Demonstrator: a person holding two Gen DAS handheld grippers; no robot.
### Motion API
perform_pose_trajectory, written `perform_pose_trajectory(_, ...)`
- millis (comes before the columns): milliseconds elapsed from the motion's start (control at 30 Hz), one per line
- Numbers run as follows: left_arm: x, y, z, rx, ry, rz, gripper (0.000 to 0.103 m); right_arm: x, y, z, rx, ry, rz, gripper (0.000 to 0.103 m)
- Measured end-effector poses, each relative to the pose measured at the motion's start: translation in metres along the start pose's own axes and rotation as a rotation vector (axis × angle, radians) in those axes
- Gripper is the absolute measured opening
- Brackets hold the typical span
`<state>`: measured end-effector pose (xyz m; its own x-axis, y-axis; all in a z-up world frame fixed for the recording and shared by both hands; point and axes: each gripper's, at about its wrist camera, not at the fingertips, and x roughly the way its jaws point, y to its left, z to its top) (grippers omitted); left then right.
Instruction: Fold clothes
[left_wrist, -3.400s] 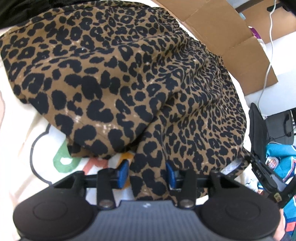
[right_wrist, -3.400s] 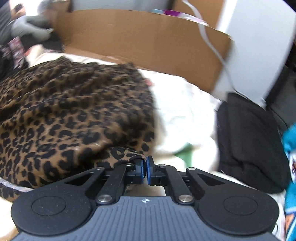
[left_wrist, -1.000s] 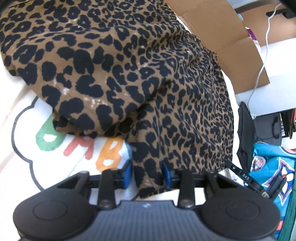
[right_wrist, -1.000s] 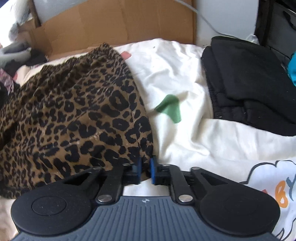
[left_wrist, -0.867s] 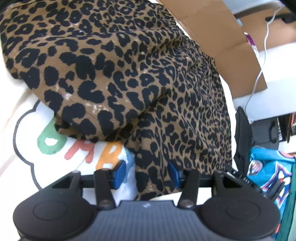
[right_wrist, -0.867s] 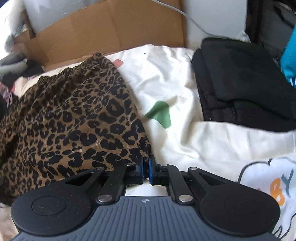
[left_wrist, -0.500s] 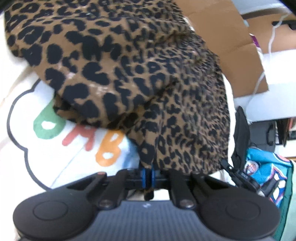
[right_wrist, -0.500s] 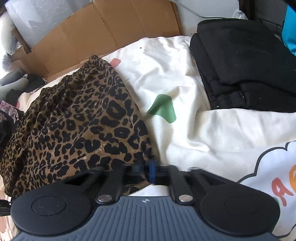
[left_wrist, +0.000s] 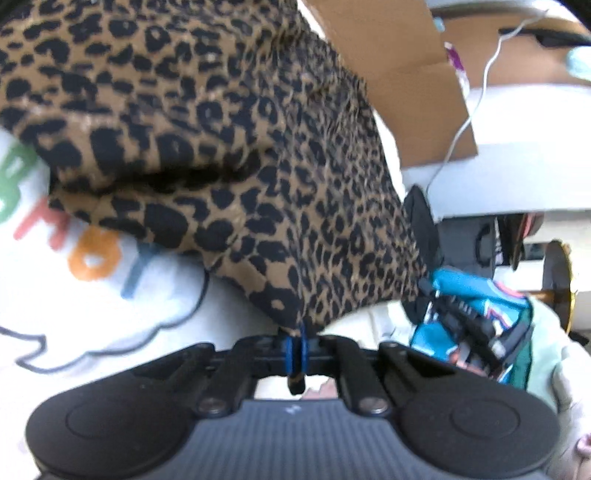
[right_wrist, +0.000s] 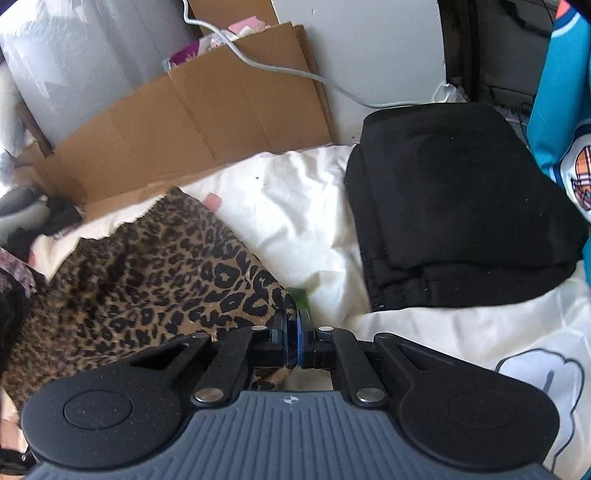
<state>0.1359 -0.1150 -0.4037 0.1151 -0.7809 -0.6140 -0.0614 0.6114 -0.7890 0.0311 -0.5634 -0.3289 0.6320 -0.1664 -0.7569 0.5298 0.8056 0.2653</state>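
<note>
Left wrist view: my left gripper (left_wrist: 297, 345) is pinched tight on a corner of the leopard-print garment (left_wrist: 221, 147), a scrap of the fabric poking out below the blue pads. The garment hangs bunched in folds over a white bedsheet (left_wrist: 92, 314) printed with coloured letters (left_wrist: 92, 254) and a cloud outline. Flattened cardboard (left_wrist: 399, 81) and a white cable (left_wrist: 465, 125) lie beyond it; to the right sits a turquoise patterned cloth (left_wrist: 480, 295).

Right wrist view: my right gripper (right_wrist: 291, 341) is clamped on another edge of the leopard-print garment (right_wrist: 147, 277), its fingers closed with fabric caught between and trailing underneath. The garment spreads to the left across the white bedsheet (right_wrist: 303, 221). A folded black garment (right_wrist: 454, 206) rests on the sheet to the right, apart from the leopard print. Cardboard (right_wrist: 184, 125) leans behind, with a grey cable (right_wrist: 295, 70) running over it, and turquoise cloth (right_wrist: 557, 92) hangs at the far right edge.
</note>
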Motion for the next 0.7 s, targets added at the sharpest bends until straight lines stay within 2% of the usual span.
perform_pose_trajectory(233, 0.028, 0.007, -0.012, -0.041, 0.045, 0.006, 0.005, 0.021, -0.008, -0.013, 0.009, 0.059, -0.034, 0.004)
perform_pose_trajectory(367, 0.034, -0.004, -0.013, 0.020, 0.084, 0.026, 0.006, 0.016, -0.011, -0.020, 0.038, 0.066, -0.030, 0.008)
perform_pose_trajectory(433, 0.028, -0.007, -0.012, 0.053, 0.093, 0.056, 0.014, 0.010, -0.011, -0.024, 0.047, 0.073, -0.029, 0.017)
perform_pose_trajectory(500, 0.018, -0.011, -0.009, 0.079, 0.074, 0.080, 0.019, 0.002, -0.009, -0.028, 0.042, 0.071, -0.019, 0.027)
perform_pose_trajectory(600, -0.003, -0.015, -0.002, 0.112, 0.045, 0.115, 0.023, -0.012, -0.001, -0.032, 0.027, 0.069, -0.017, 0.027)
perform_pose_trajectory(700, -0.020, -0.022, 0.007, 0.157, -0.002, 0.181, 0.026, -0.023, 0.008, -0.032, 0.029, 0.074, 0.006, 0.027)
